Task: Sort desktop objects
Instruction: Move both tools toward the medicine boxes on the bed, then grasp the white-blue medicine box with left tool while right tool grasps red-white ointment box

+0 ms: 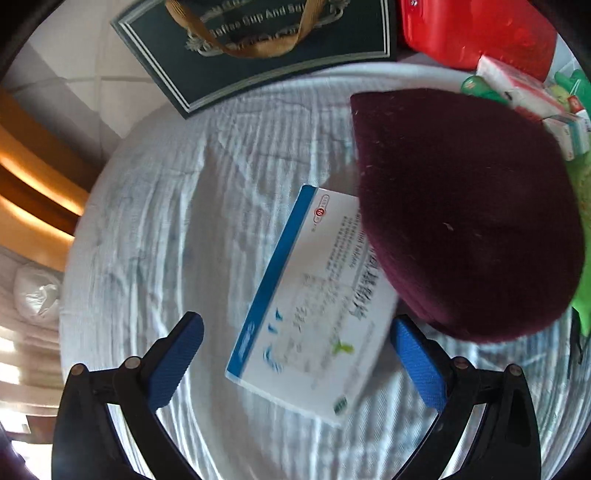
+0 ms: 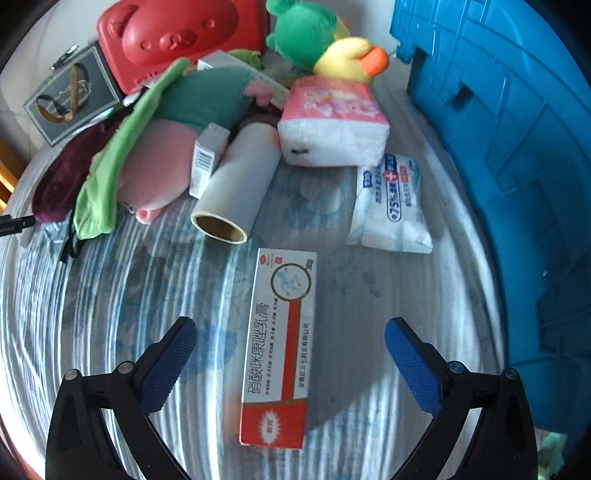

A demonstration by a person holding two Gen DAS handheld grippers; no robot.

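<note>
Here, both grippers are seen spread wide above a table covered by a white-and-blue striped cloth [image 2: 92,295], with nothing held. The left gripper [image 1: 295,354] is positioned over a blue-and-white medicine box [image 1: 306,306] that lies flat on the cloth between its blue pads [image 1: 177,354]; contact with either pad cannot be told, as the box is blurred. The box's far corner is tucked under a maroon knit hat [image 1: 465,214]. A dark gift box with a gold ribbon [image 1: 258,48] and a red case [image 1: 476,29] are noted at the far edge. The right gripper [image 2: 290,362] is spread around a red-and-white ointment carton [image 2: 280,347], lying lengthwise between the fingers and touching neither. Beyond it are seen a white roll on a cardboard core [image 2: 240,184], a pack of alcohol wipes [image 2: 391,203], a pink tissue pack [image 2: 332,122] and plush toys [image 2: 332,48]. A blue plastic crate [image 2: 509,147] stands at the right.
</note>
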